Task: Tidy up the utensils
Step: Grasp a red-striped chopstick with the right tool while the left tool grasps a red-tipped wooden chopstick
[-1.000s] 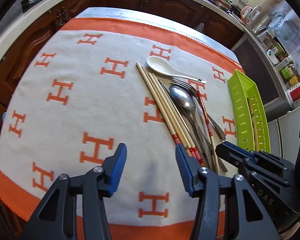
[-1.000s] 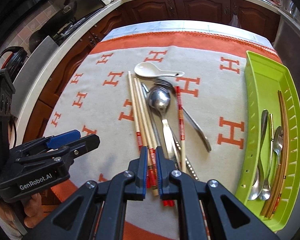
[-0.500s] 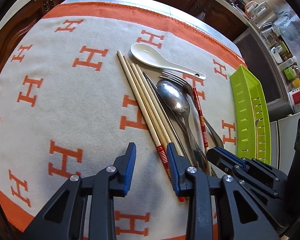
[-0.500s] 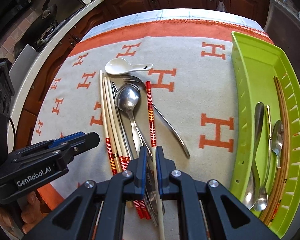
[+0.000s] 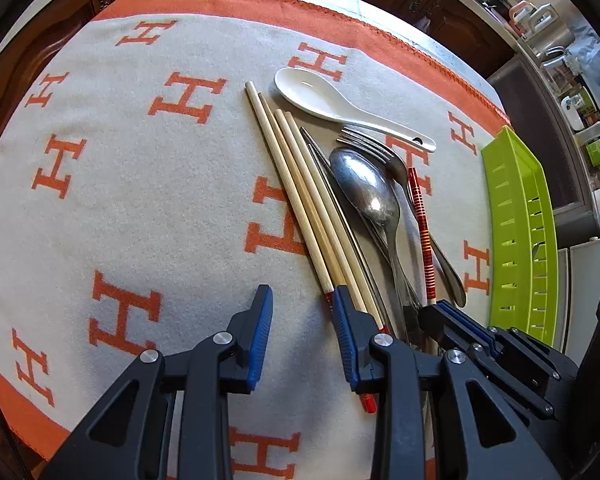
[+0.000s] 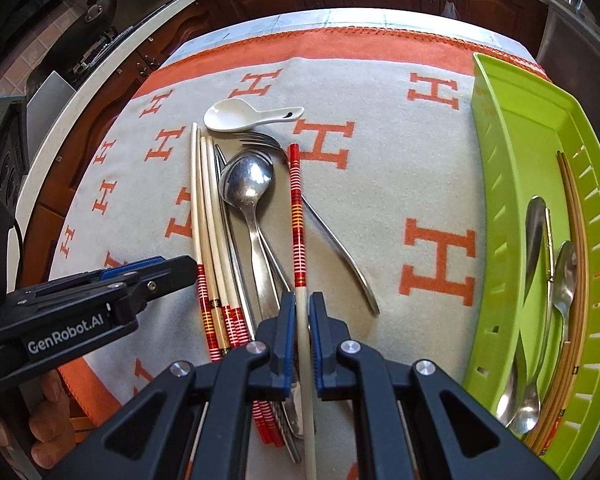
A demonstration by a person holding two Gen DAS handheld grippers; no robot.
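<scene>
The right gripper [image 6: 299, 336] had its blue pads pinched on the pale end of a slim chopstick with a red, gold-striped half [image 6: 299, 240], which lay at the right of the utensil pile on the cream blanket with orange H letters [image 6: 380, 140]. The stick looked light, stiff and smooth, likely to pivot or slip in a two-pad pinch; a hold nearer its middle would probably steady it. Its long axis ran away from the gripper, red tip pointing toward the far blanket border. The left gripper [image 5: 302, 328] had just been closing, yet its fingers stood apart over bare cloth, the right pad touching or just over the bundle of pale wooden chopsticks [image 5: 300, 184]. Beyond lay a steel tablespoon [image 6: 246, 182] over a fork [image 6: 260, 138], then a white ceramic soup spoon [image 6: 244, 116]. To the right, well apart, the lime-green slotted plastic tray [image 6: 512, 128] held spoons and chopsticks.
</scene>
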